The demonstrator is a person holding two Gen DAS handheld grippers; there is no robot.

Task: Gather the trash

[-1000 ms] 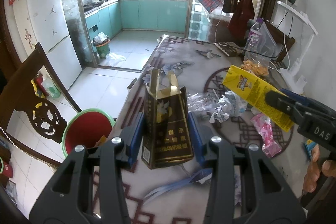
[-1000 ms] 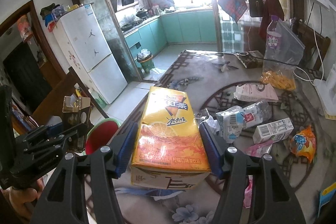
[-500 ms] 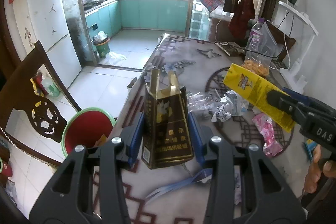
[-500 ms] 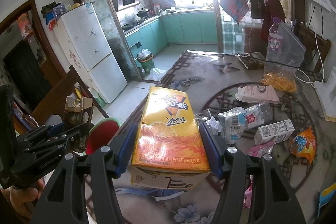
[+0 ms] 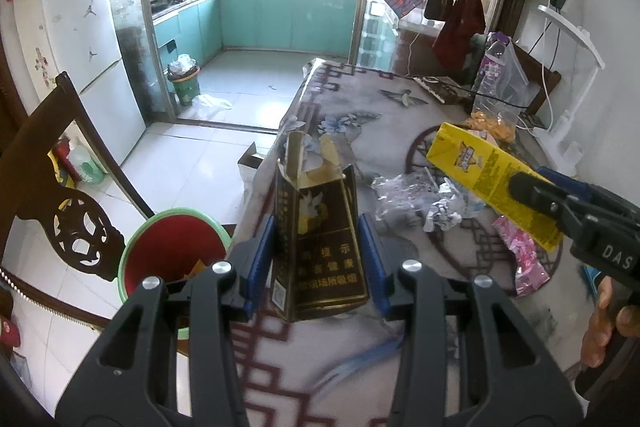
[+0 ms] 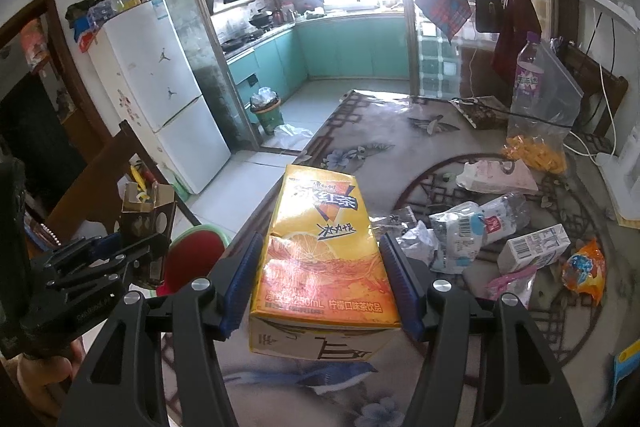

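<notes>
While the left gripper [image 5: 316,259] pinches the torn dark carton [image 5: 318,247] and the right gripper [image 6: 322,283] clamps the yellow tea carton [image 6: 320,251] above the desk's [image 5: 360,115] near-left edge, an early release likely misses the red bin [image 5: 172,251] on the floor to the left.

the worktop [image 6: 420,147] wears a grey floral cloth with a dark round fretwork pattern. on it lie a crushed clear bottle [image 6: 476,223], crumpled wrappers [image 5: 416,195], a white carton [image 6: 534,249] on its side, a pink packet [image 5: 520,255], an orange snack bag [image 6: 584,267] and a clear bag of yellow pieces [image 6: 538,143]. beside it on the tiled floor [image 5: 188,167] stands a red bin with a green rim [image 5: 172,251].
</notes>
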